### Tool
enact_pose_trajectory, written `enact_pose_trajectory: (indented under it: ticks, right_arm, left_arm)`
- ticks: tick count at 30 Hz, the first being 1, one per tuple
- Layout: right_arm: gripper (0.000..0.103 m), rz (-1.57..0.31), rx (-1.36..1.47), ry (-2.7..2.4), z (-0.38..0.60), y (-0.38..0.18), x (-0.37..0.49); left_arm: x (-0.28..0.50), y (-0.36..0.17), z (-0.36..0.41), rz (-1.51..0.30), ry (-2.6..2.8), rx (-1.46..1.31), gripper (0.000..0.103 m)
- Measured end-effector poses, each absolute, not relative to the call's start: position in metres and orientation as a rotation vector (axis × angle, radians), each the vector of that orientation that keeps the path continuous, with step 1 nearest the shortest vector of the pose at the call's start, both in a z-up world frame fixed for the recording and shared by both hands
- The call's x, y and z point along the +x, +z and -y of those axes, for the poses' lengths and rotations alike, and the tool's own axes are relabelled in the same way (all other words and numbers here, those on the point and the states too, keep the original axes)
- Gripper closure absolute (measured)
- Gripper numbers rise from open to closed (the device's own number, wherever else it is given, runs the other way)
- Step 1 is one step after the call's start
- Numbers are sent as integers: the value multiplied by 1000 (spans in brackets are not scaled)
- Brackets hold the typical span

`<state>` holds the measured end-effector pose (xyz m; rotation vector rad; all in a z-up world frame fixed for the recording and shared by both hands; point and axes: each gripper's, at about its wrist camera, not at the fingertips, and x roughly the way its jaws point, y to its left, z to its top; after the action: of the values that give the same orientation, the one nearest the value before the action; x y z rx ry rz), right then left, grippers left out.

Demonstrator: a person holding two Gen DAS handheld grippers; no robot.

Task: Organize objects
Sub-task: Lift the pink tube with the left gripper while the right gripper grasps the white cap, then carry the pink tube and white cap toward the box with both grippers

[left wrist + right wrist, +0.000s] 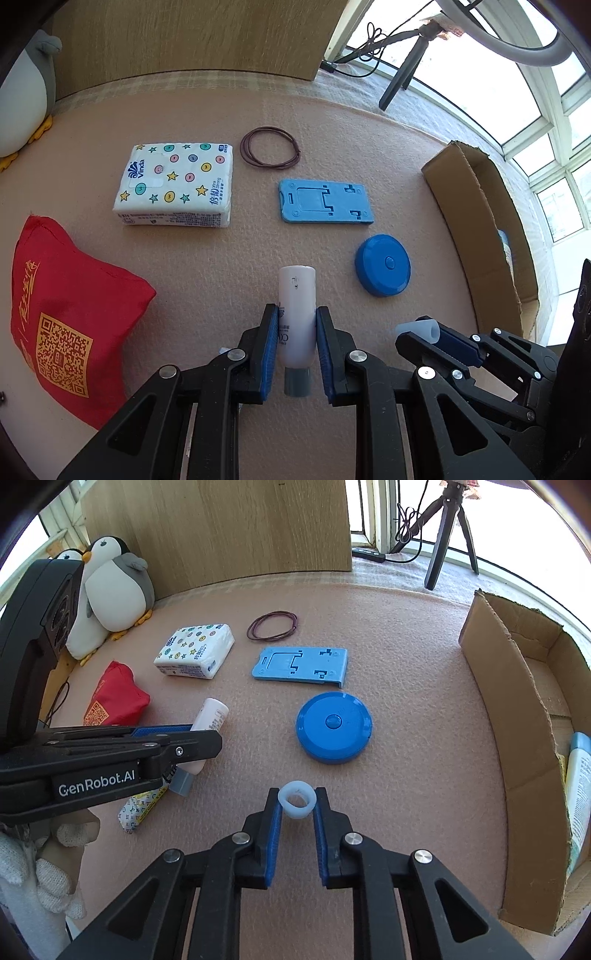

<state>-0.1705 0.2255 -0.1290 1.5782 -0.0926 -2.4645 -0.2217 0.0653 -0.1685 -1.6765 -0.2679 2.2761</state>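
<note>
My left gripper (295, 314) is shut on a white tube (296, 306) with a grey nozzle end, held above the pink mat. It also shows in the right wrist view (208, 720). My right gripper (297, 797) is shut on a translucent white cap (297, 799), held open end forward; the cap also shows in the left wrist view (417, 328), to the right of the tube. Ahead on the mat lie a blue round case (334, 727), a blue flat stand (301, 664), a tissue pack (195, 650), a brown band loop (272, 626) and a red pouch (116, 698).
An open cardboard box (517, 709) stands at the right with a tube or bottle (578, 794) inside. Two plush penguins (114, 587) sit at the back left by a wooden panel (221, 528). A tripod (447, 528) stands at the back right. A small patterned packet (140, 808) lies under the left gripper.
</note>
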Motion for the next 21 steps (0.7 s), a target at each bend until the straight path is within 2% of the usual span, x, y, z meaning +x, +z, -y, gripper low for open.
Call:
enact_pose_trajectory:
  ticks: [13, 21]
  right_arm:
    - [88, 240, 1446, -2648, -318, -63, -150]
    - [88, 286, 1433, -2753, -378, -49, -147]
  left_arm:
    - [-231, -107, -146, 226, 2236, -1494, 82]
    - [-244, -81, -218, 182, 2208, -1411, 82]
